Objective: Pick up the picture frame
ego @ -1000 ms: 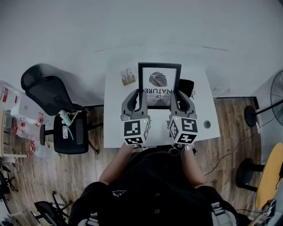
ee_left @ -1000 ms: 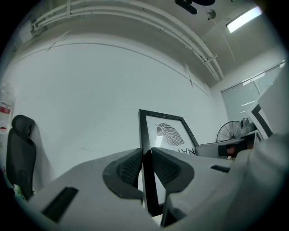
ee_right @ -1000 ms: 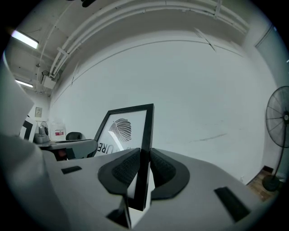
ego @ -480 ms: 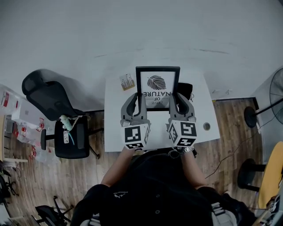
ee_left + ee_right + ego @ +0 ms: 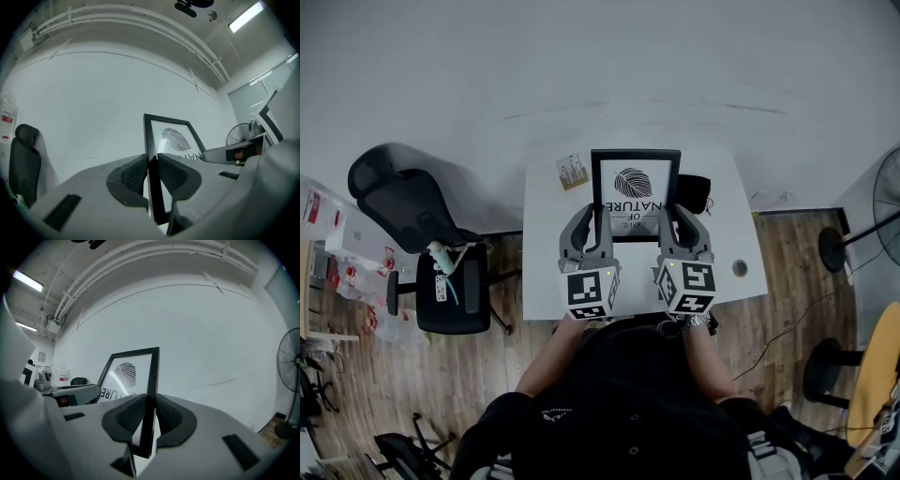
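Observation:
A black picture frame [image 5: 635,190] with a leaf print and the word NATURE is held up above the white table [image 5: 542,272], between both grippers. My left gripper [image 5: 598,217] is shut on the frame's left side bar [image 5: 151,154]. My right gripper [image 5: 672,215] is shut on its right side bar [image 5: 152,380]. In both gripper views the frame stands upright against the white wall, its lower corners hidden behind the jaws.
A small card [image 5: 571,172] lies at the table's back left corner. A black object [image 5: 694,190] sits behind the frame at the right. A black office chair [image 5: 422,244] stands left of the table, and a fan [image 5: 289,376] on a stand to the right.
The frame, gripped by both grippers throughout, has shifted slightly in the head view and appears a little smaller and more upright. Both grippers stayed shut on its sides.

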A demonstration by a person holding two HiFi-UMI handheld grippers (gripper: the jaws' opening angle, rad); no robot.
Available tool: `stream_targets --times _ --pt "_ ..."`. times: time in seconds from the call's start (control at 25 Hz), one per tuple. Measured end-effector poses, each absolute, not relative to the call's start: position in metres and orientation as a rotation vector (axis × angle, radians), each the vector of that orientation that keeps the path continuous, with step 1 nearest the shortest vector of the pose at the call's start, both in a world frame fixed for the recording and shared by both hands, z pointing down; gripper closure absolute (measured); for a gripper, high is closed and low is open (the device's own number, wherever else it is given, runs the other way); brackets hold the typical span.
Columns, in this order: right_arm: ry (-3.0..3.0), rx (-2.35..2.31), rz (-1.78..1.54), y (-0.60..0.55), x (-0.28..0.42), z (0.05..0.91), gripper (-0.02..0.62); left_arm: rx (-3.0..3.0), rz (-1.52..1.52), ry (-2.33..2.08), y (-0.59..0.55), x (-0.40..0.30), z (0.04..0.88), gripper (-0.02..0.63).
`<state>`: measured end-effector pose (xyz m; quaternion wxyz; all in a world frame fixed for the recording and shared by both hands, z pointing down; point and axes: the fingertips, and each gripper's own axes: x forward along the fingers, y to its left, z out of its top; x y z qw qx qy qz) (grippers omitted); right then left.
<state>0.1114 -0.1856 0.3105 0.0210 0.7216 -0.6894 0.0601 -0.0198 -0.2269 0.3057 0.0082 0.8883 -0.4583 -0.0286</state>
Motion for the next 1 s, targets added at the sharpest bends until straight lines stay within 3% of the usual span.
stream_targets --times 1.0 --pt "-2.131 2.237 0.124 -0.190 0.104 0.299 0.528 2.767 -0.133 -1.434 -0.231 -0.028 0.299 0.532"
